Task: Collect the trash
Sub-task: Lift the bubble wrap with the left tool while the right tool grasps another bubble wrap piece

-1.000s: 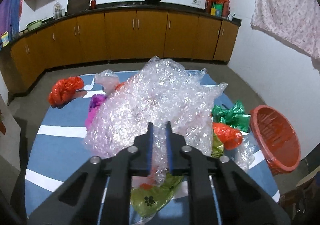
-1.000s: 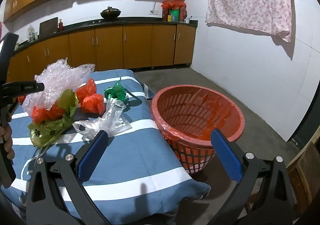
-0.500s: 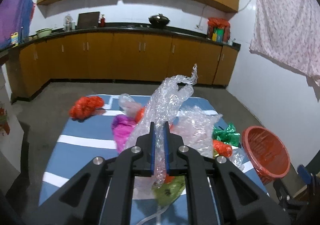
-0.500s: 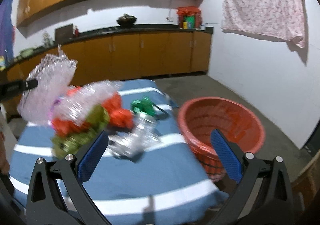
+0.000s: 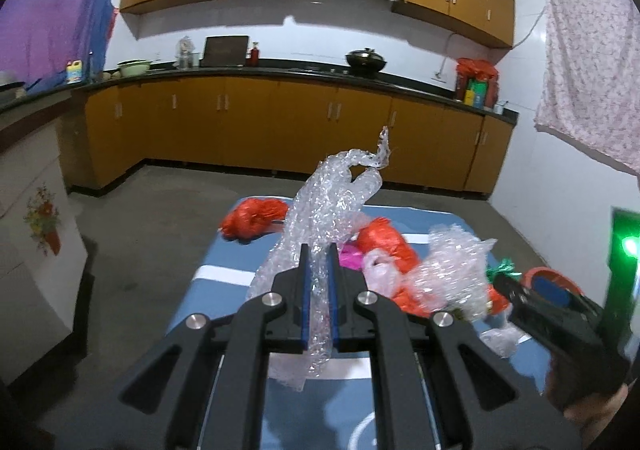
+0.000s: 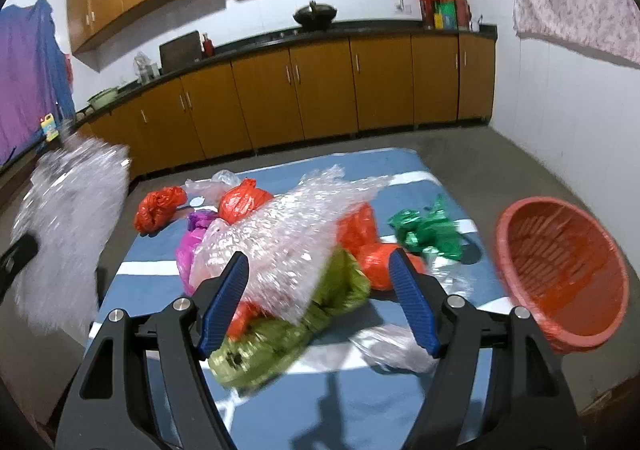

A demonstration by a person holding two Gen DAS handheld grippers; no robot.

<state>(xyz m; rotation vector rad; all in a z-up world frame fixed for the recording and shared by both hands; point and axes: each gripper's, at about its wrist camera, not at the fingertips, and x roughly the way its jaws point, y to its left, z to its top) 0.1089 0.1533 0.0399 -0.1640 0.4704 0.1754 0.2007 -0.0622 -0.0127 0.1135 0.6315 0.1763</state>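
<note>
Left wrist view: the left tongs (image 5: pixel 319 270) are clenched on a strip of bubble wrap (image 5: pixel 332 206), lifted clear above the desk (image 5: pixel 224 278) so it can be carried off. Orange bags (image 5: pixel 254 218) lie near the far edge.

Right wrist view: the right tongs (image 6: pixel 318 292) are spread wide, grasping nothing, poised over a second bubble wrap sheet (image 6: pixel 288 234) mid-desk, likely the next pick. A red basket (image 6: pixel 560 274) waits off the desk's right edge for trash.
</note>
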